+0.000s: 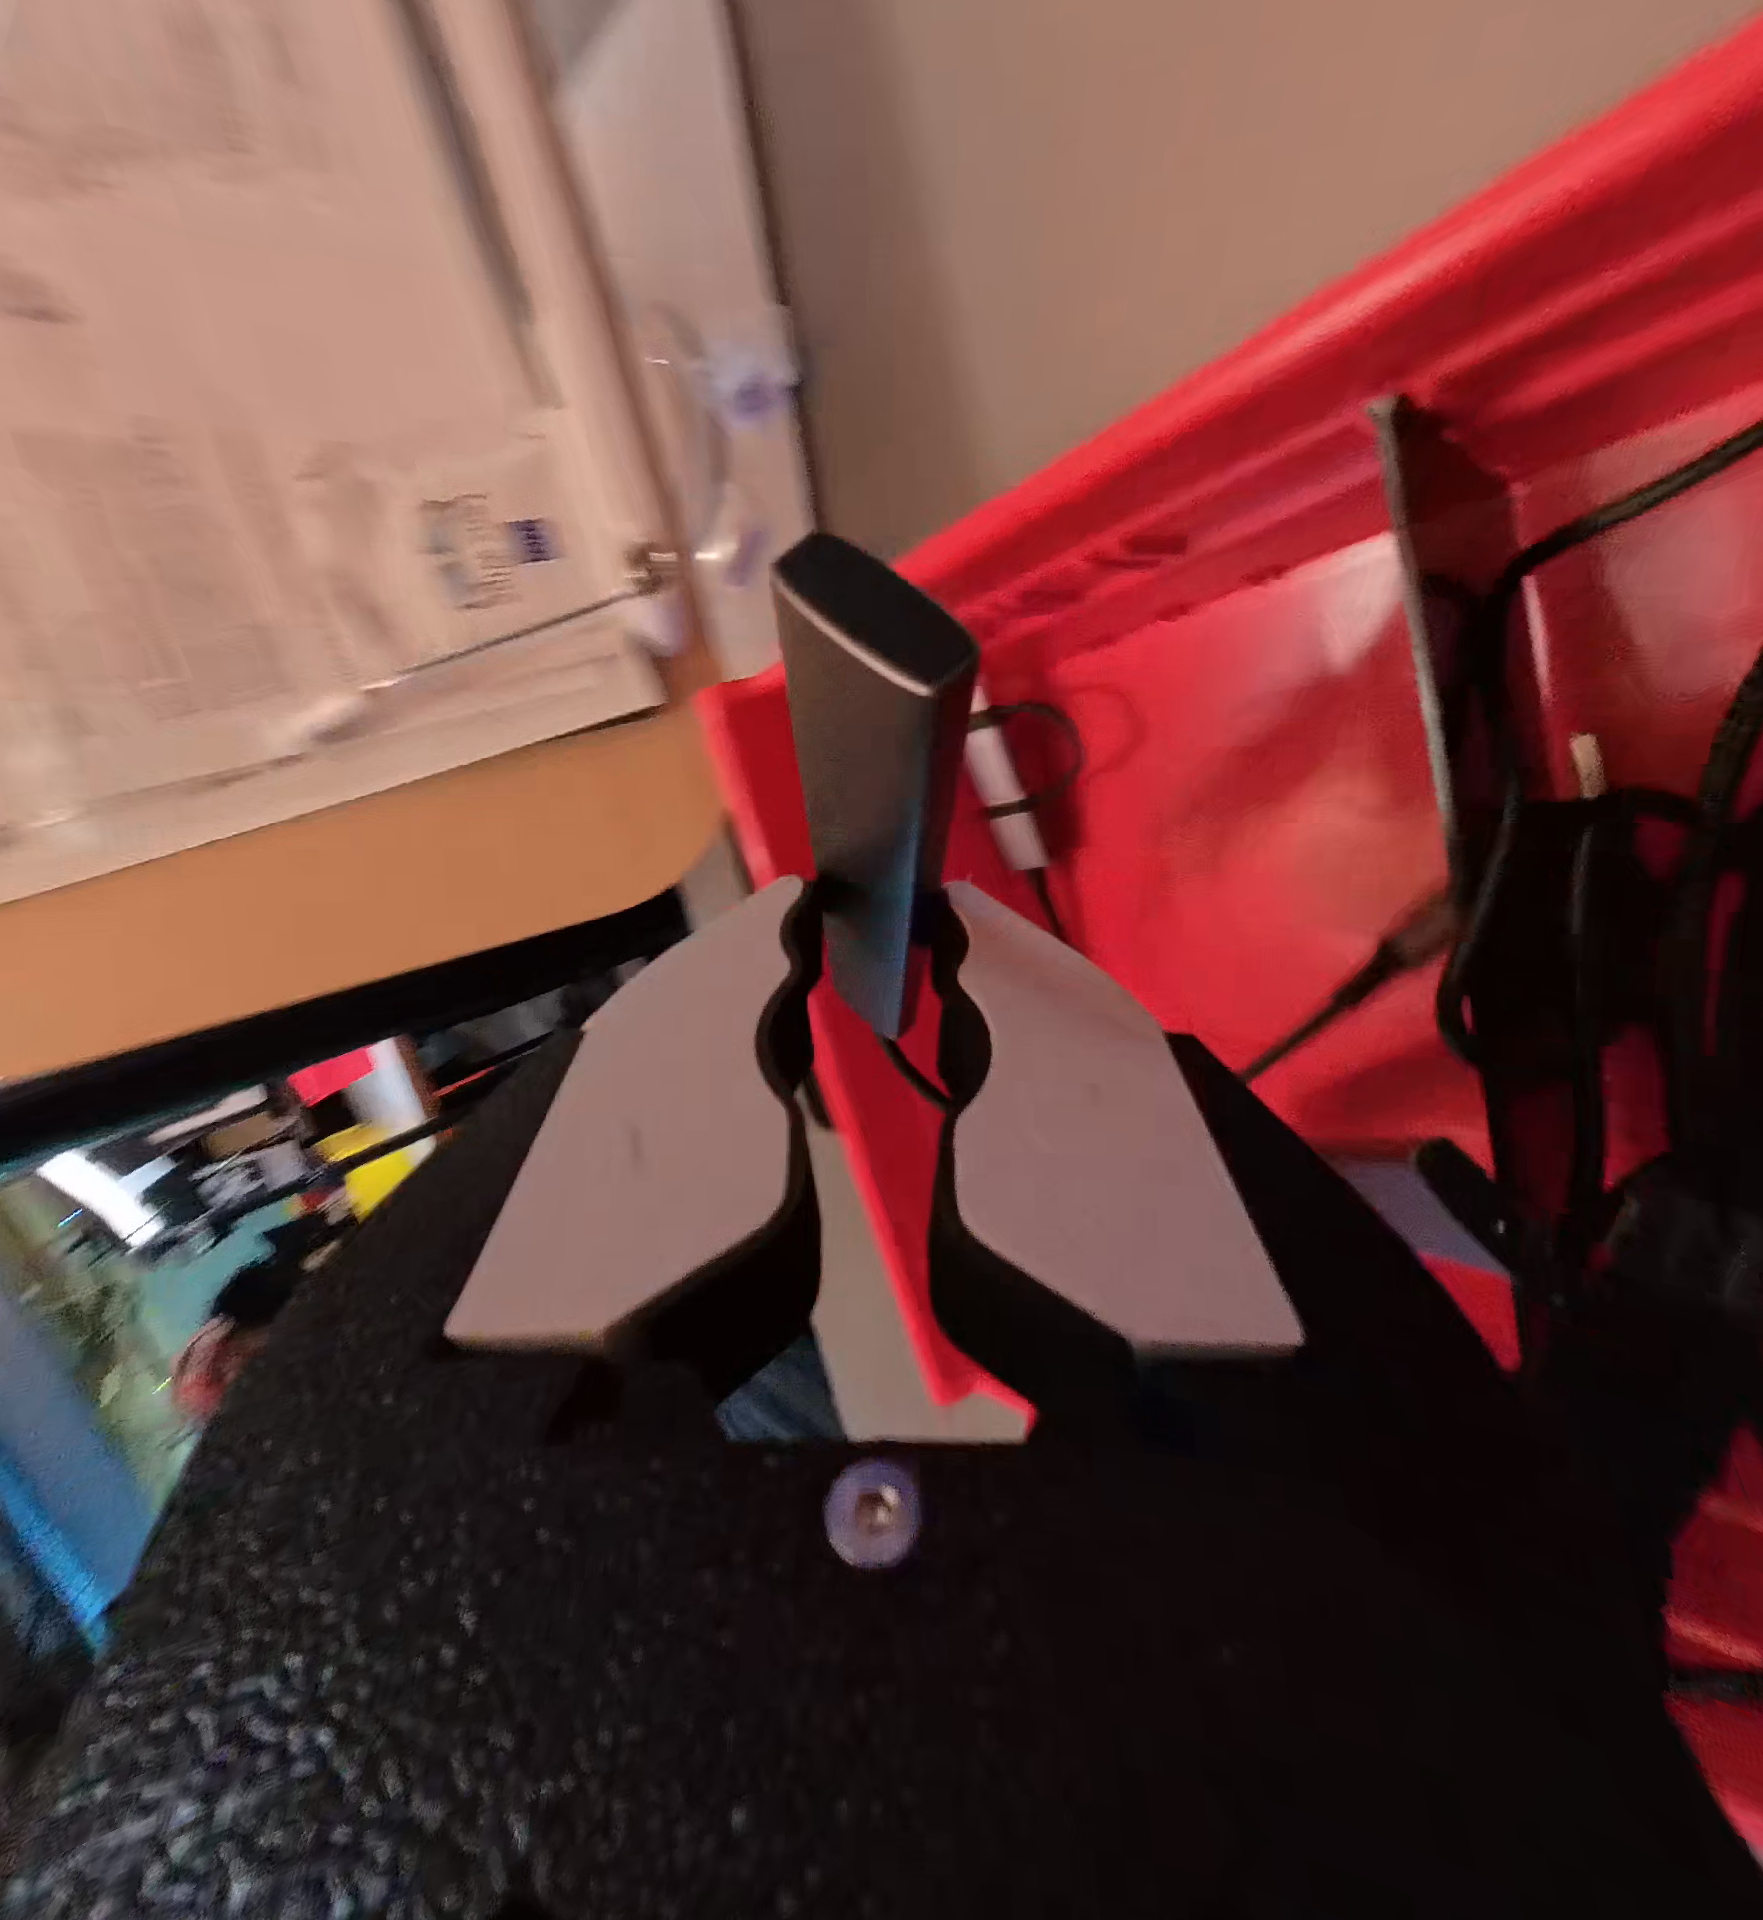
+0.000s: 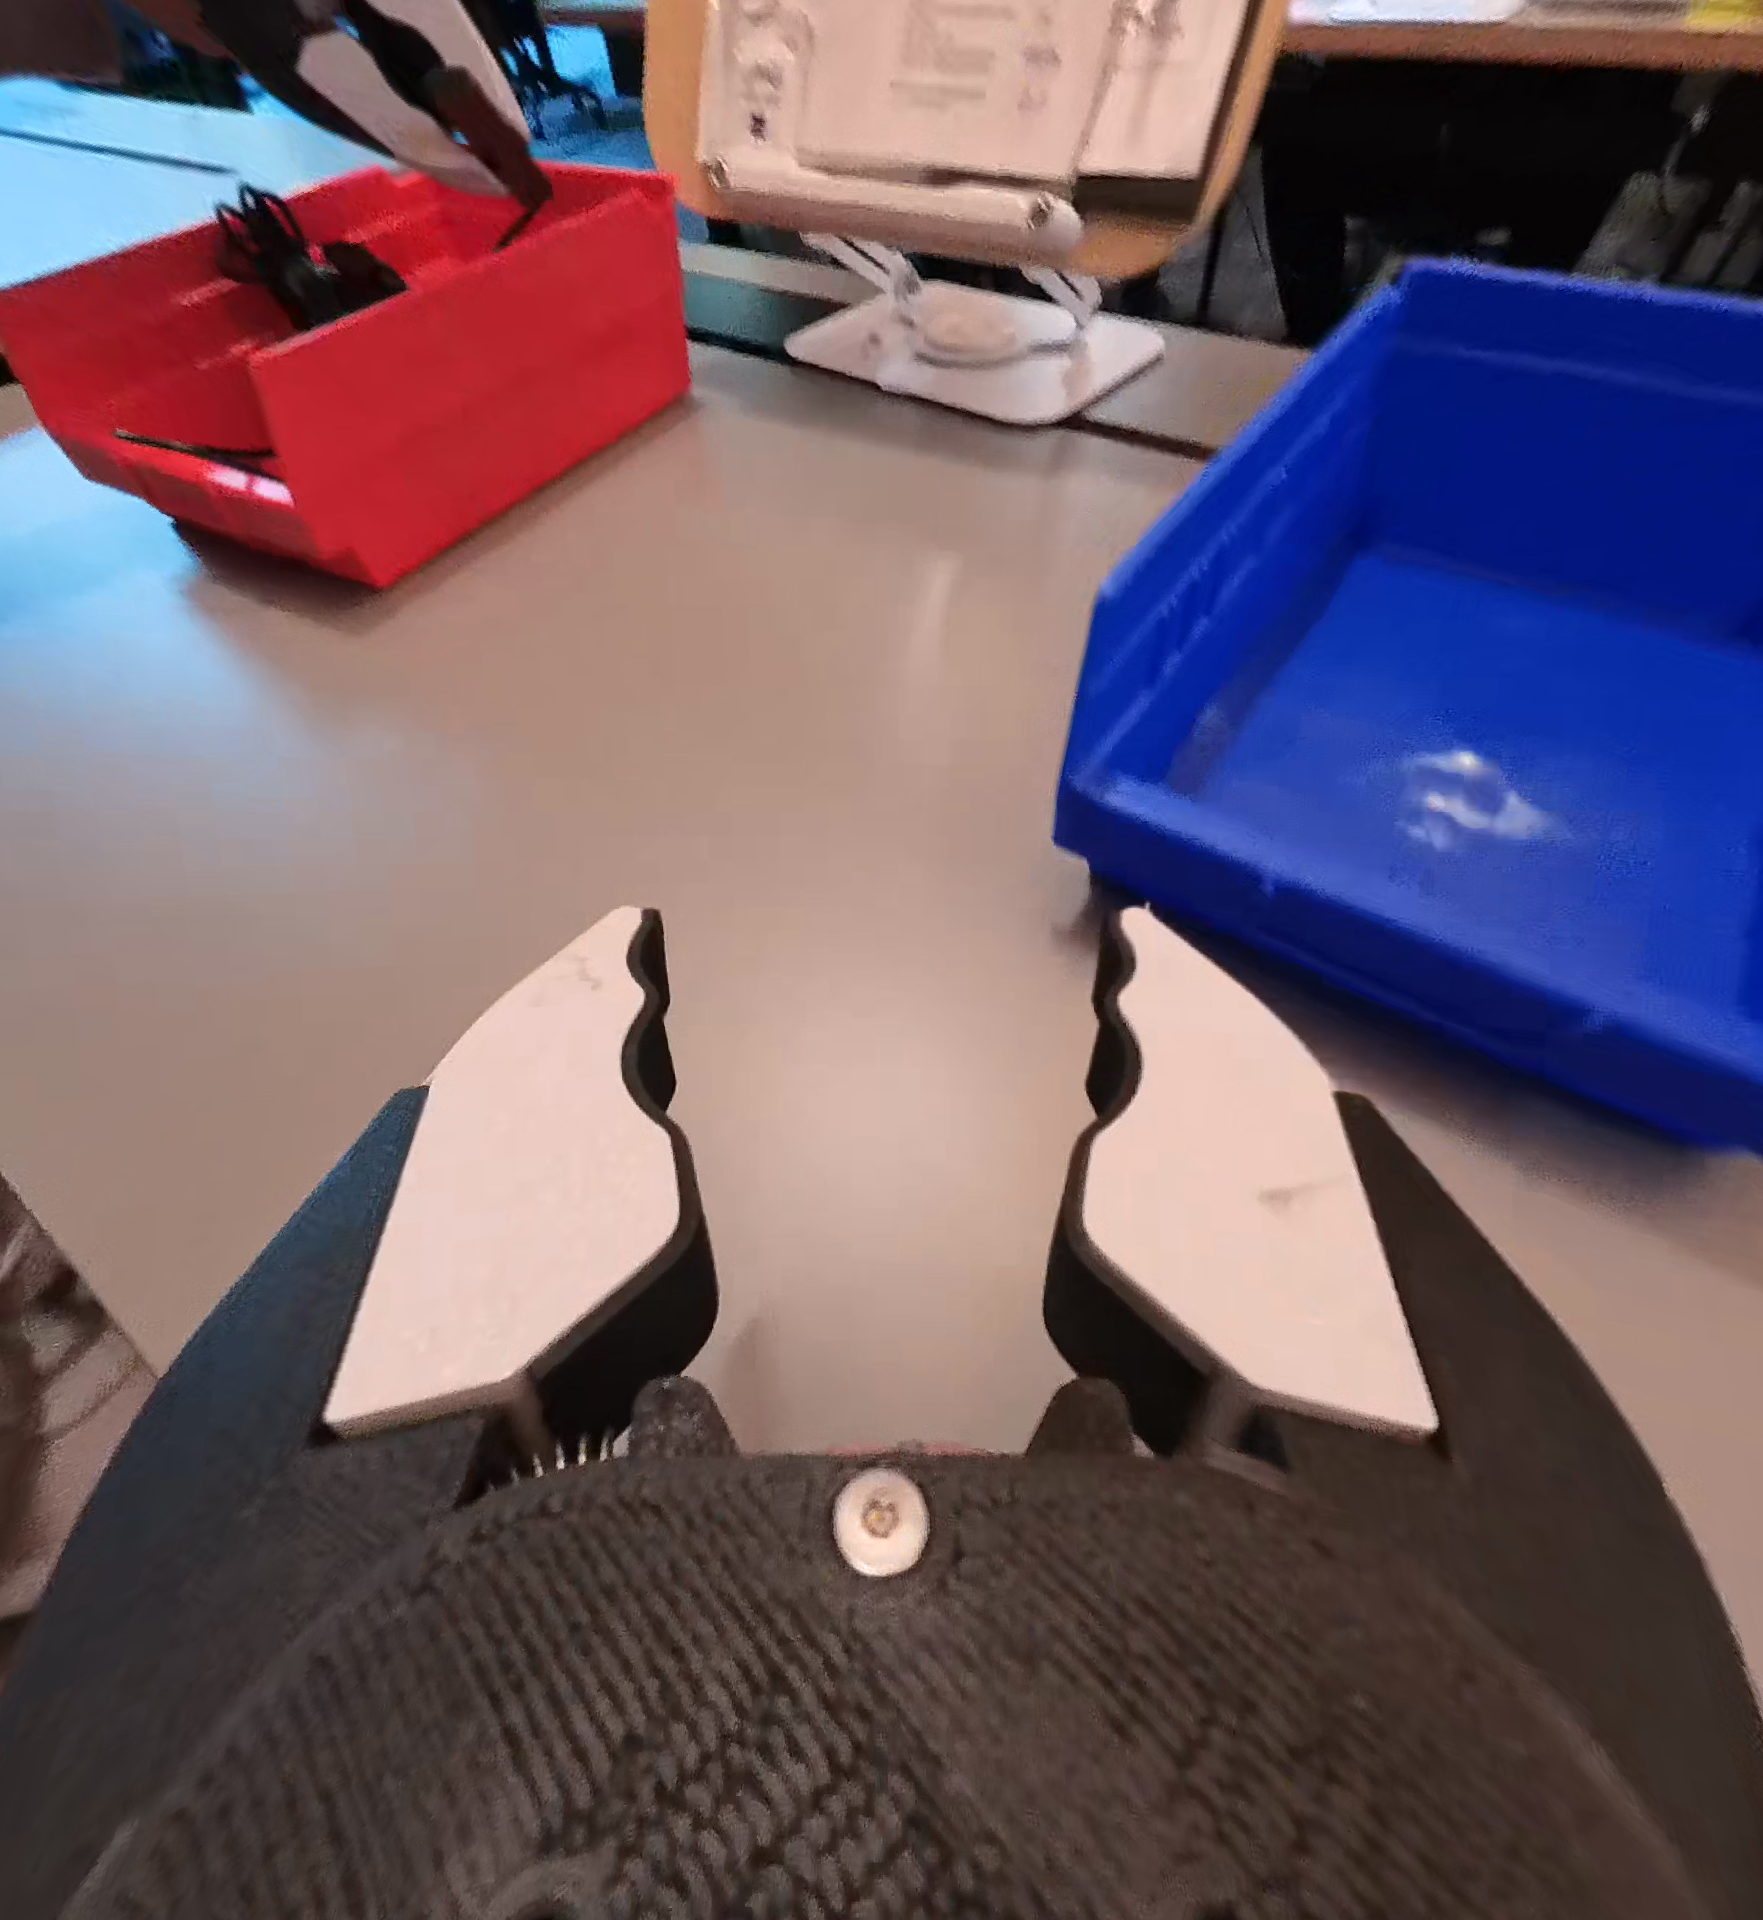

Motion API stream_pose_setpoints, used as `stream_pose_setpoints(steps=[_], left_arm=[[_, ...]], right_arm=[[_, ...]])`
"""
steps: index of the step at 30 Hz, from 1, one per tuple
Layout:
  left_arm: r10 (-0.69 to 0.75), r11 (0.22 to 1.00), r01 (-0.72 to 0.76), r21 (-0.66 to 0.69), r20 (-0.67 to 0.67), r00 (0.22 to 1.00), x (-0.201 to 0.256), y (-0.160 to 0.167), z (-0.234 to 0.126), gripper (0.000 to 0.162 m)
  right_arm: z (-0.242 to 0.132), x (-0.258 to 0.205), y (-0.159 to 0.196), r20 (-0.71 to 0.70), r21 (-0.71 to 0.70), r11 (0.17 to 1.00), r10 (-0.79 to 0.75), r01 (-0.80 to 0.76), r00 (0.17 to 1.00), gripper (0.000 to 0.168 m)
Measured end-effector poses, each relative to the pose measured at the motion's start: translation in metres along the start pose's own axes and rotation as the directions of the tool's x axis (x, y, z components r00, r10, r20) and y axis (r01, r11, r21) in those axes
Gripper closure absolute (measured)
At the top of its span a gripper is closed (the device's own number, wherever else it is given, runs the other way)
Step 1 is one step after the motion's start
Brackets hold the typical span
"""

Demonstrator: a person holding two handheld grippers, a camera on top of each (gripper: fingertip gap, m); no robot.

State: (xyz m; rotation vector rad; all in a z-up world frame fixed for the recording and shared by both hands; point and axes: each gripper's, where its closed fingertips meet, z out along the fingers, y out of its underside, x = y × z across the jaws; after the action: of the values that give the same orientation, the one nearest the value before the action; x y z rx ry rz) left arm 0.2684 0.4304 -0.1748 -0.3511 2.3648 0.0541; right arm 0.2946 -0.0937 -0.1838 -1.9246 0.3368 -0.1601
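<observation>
My left gripper is shut on a flat dark grey slab-shaped device, which stands up between the fingertips over the red bin. A thin black loop hangs from the device's lower end. The bin holds tangled black cables, a small white adapter and a dark flat piece. In the right wrist view the left gripper reaches into the red bin at the far left. My right gripper is open and empty above the grey table, next to the blue bin.
The blue bin has only a pale smudge on its floor. A white stand holding a board with papers sits at the back of the table. The same papers fill the left of the left wrist view. Shelving stands behind, to the right. Spacing between my two grippers at the tips: around 55 centimetres.
</observation>
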Motion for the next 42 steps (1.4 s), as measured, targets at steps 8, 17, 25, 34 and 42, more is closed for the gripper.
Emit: stream_pose_setpoints(steps=[8, 17, 25, 34, 42], left_arm=[[0.070, 0.997, -0.080, -0.010, 0.602, 0.795, -0.080, -0.075, -0.180, 0.143], [0.161, 0.950, -0.311, 0.020, 0.824, 0.543, -0.051, -0.264, -0.274, 0.143], [0.190, 0.946, -0.326, 0.000, 0.812, 0.552, 0.039, -0.342, -0.166, 0.143], [0.007, 0.985, -0.152, 0.086, 0.850, 0.526, 0.053, -0.353, -0.125, 0.153], [-0.119, 0.979, -0.066, 0.195, 0.799, 0.590, 0.063, -0.343, -0.109, 0.140]], right_arm=[[0.039, -0.049, -0.053, 0.164, 0.180, 0.983, -0.054, 0.024, 0.985, 0.094], [0.022, -0.128, -0.134, 0.487, 0.440, 0.826, 0.110, -0.352, 0.867, 0.093], [0.038, -0.133, -0.113, 0.482, 0.298, 0.879, 0.197, -0.372, 0.853, 0.106], [0.056, -0.142, -0.096, 0.538, 0.265, 0.897, 0.167, -0.354, 0.826, 0.113], [0.064, -0.109, -0.079, 0.325, 0.274, 0.957, 0.001, -0.095, 0.946, 0.147]])
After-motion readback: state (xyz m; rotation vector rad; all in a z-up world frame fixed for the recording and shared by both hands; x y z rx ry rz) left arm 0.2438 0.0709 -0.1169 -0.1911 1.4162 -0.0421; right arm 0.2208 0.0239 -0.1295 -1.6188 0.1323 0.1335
